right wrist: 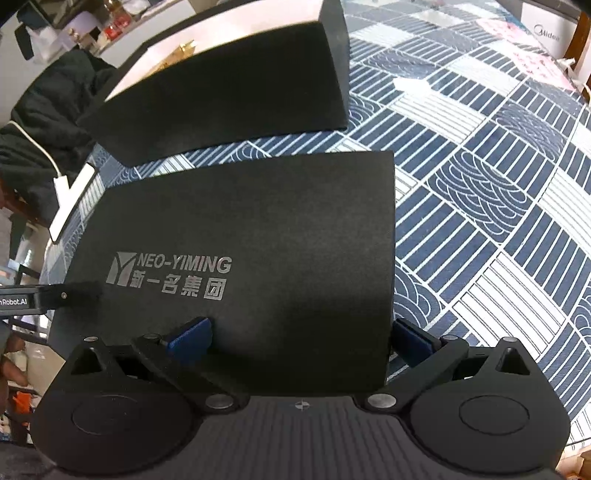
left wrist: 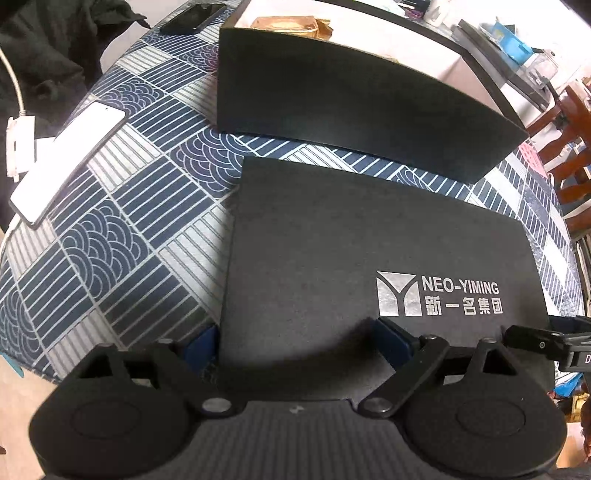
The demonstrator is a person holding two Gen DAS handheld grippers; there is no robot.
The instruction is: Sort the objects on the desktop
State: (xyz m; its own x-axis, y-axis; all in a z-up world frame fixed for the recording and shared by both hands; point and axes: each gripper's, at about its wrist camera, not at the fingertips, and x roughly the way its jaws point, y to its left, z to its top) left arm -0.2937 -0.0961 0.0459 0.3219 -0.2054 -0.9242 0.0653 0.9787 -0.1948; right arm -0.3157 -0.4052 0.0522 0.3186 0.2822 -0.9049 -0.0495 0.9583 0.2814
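A flat black box lid [left wrist: 369,240] marked NEO-YIMING lies before an open black box [left wrist: 351,99] with a white inside and gold packets [left wrist: 284,27]. The lid also shows in the right wrist view [right wrist: 266,221], as does the box [right wrist: 229,99]. My left gripper [left wrist: 295,343] straddles the lid's left near corner, one blue pad [left wrist: 391,341] on top and one [left wrist: 201,345] at its left edge. My right gripper [right wrist: 299,338] straddles the right near corner the same way. How firmly either one grips I cannot tell.
A white phone [left wrist: 70,158] lies on the left of the blue patterned tablecloth [left wrist: 129,229], a dark phone [left wrist: 194,18] farther back. A white charger and cable [left wrist: 20,144] sit at the left edge. A scrap of white paper [right wrist: 412,85] lies on the right.
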